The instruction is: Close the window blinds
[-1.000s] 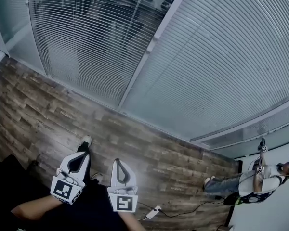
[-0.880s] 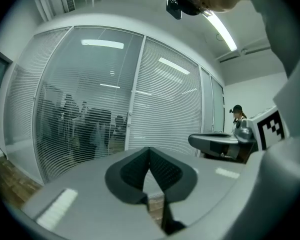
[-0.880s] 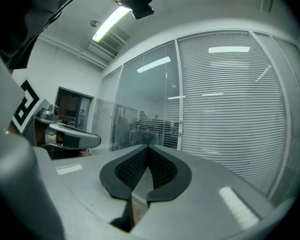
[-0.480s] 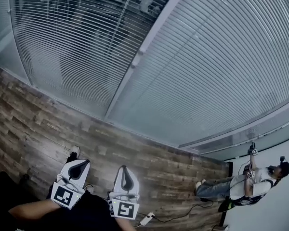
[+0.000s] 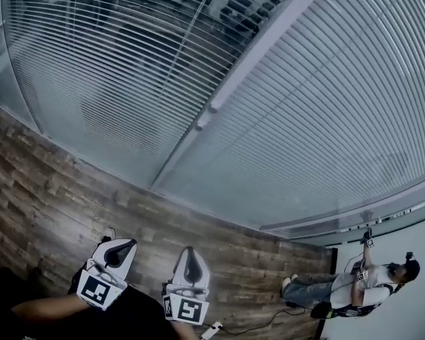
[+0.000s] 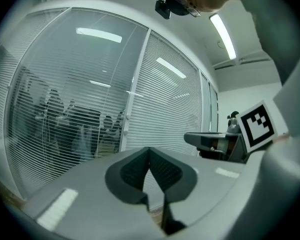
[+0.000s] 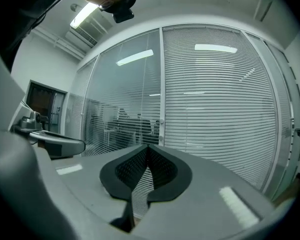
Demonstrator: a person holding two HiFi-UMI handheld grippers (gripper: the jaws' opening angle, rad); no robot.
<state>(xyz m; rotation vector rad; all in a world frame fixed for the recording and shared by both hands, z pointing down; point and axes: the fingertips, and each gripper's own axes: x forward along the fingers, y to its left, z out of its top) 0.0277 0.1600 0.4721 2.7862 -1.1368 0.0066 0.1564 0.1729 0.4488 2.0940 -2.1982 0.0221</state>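
- The left hand-held gripper (image 5: 127,244) has its jaws closed, tips touching, with nothing between them.
- The right hand-held gripper (image 5: 190,250) is likewise closed and empty. It is just beside the left one, and both are low over the wooden floor (image 5: 49,183).
- The window blinds (image 5: 283,161) hang behind glass along the floor's far edge, well apart from both grippers.
- The left panel (image 5: 113,69) has slats partly open; the right panel (image 5: 340,105) has slats lying flat.
- Another person (image 5: 361,289) is near the floor's right edge.
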